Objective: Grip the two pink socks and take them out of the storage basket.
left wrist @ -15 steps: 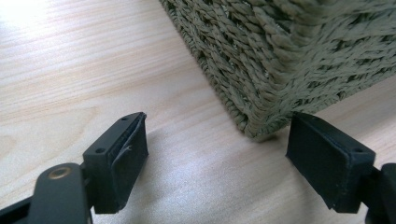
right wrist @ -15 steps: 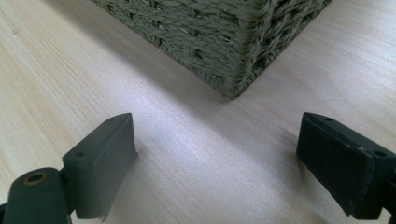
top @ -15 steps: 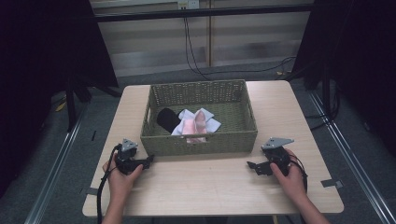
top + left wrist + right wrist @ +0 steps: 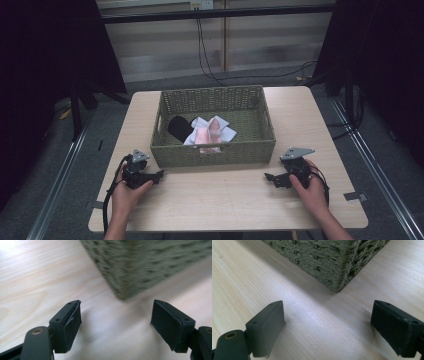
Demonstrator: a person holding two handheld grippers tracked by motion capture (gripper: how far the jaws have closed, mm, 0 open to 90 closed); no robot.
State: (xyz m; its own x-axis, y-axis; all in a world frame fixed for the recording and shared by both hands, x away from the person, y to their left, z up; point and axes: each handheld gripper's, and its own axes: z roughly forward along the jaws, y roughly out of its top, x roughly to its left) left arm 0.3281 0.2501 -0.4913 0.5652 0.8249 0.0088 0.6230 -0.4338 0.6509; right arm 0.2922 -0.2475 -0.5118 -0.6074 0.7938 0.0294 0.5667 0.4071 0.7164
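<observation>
Chunky green woven basket [image 4: 214, 150] sits mid-desk, rectangular, holding a black bundle [image 4: 180, 127] plus white and pink cloths [image 4: 210, 131]. The left gripper [image 4: 159, 174] rests just off its near left corner, fingers [image 4: 65, 325] spread wide on nothing. Same for the right gripper [image 4: 268, 178] at the other corner, fingers [image 4: 265, 327] wide and empty. Pale wood-grain desk [image 4: 225, 200], grey carpet, dark curtains around.

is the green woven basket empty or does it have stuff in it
Not empty. The high view shows the basket holding a black item at its left beside a heap of white and pink cloth. What the items are cannot be told.
</observation>
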